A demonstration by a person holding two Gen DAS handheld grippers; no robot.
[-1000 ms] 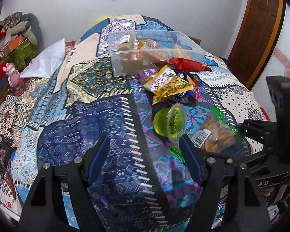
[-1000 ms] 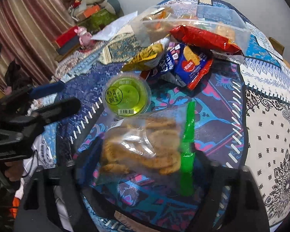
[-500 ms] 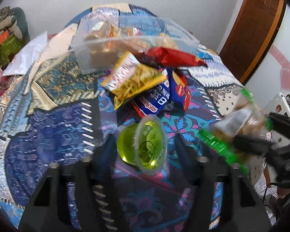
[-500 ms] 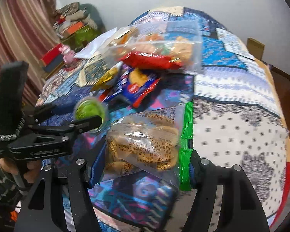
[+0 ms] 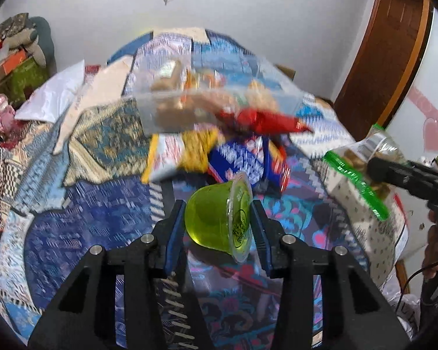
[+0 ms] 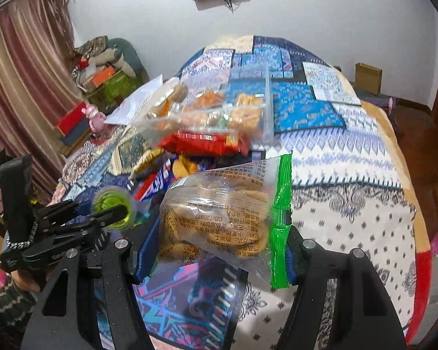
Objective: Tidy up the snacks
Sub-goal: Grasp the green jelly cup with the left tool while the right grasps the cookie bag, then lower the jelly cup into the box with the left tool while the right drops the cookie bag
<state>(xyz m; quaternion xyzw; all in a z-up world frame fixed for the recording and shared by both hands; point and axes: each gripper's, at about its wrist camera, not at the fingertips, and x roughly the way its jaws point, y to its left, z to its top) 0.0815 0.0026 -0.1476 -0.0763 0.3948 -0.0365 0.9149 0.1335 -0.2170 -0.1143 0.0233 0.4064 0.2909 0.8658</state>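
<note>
Fingers: left gripper [image 5: 217,221] clamped on jelly cup [image 5: 219,218], frame centre; right gripper [image 6: 219,233] clamped on cookie bag [image 6: 224,221], centre. Step: carrying both. Next: release into clear bin [image 6: 219,108], upper centre.

Your left gripper [image 5: 217,221] has its blue-padded fingers [image 5: 172,227] closed on the green jelly cup [image 5: 216,218], which lies on its side with the sealed lid facing right, lifted above the patterned bedspread [image 5: 81,221]. Beyond it you see a blurred heap of snack packets: a yellow bag [image 5: 189,148], a blue packet [image 5: 242,160] and a red one [image 5: 265,121] leaning on the clear plastic bin [image 5: 207,99]. At the right edge your right gripper [image 5: 406,175] holds a clear cookie bag [image 5: 362,160] with a green strip.
</note>
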